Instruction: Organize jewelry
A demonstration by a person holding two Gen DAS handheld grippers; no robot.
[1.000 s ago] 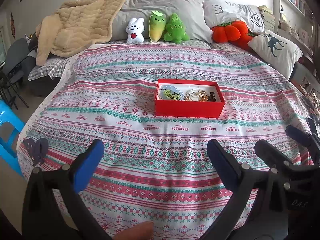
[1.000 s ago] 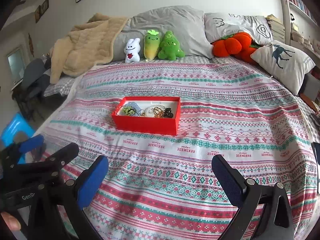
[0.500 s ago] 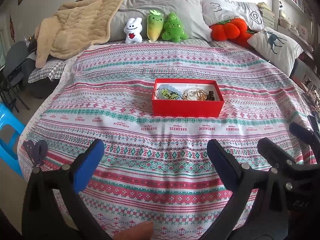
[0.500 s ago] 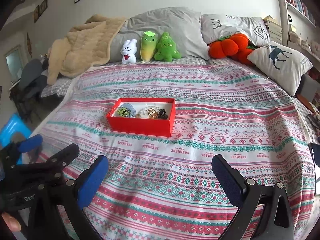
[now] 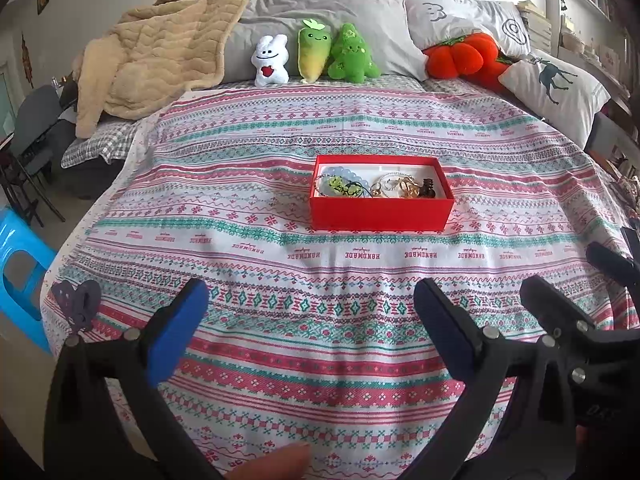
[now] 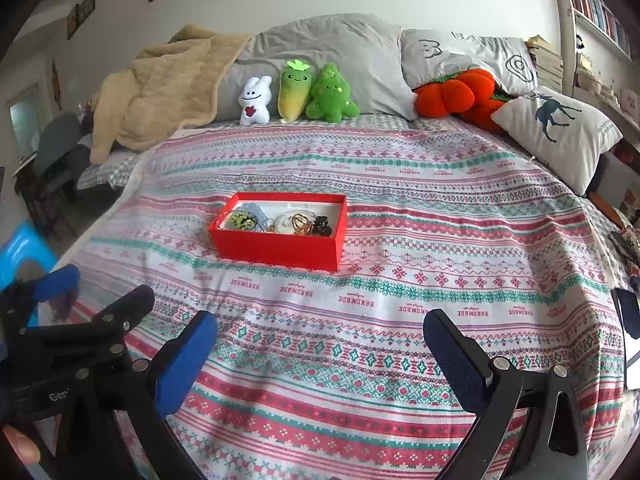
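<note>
Left gripper (image 5: 308,320) hovers above the patterned bedspread (image 5: 248,184), near of the red box (image 5: 380,212), jaws spread wide, nothing between them. The red box sits mid-bed, lid off, holding the jewelry (image 5: 376,188): a green-beaded piece at its left end, gold rings and a dark clip toward its right. Right gripper (image 6: 320,354) hovers near of the box, to its right, released and empty. Three plush toys (image 6: 296,94) stand well behind the box against the pillows
</note>
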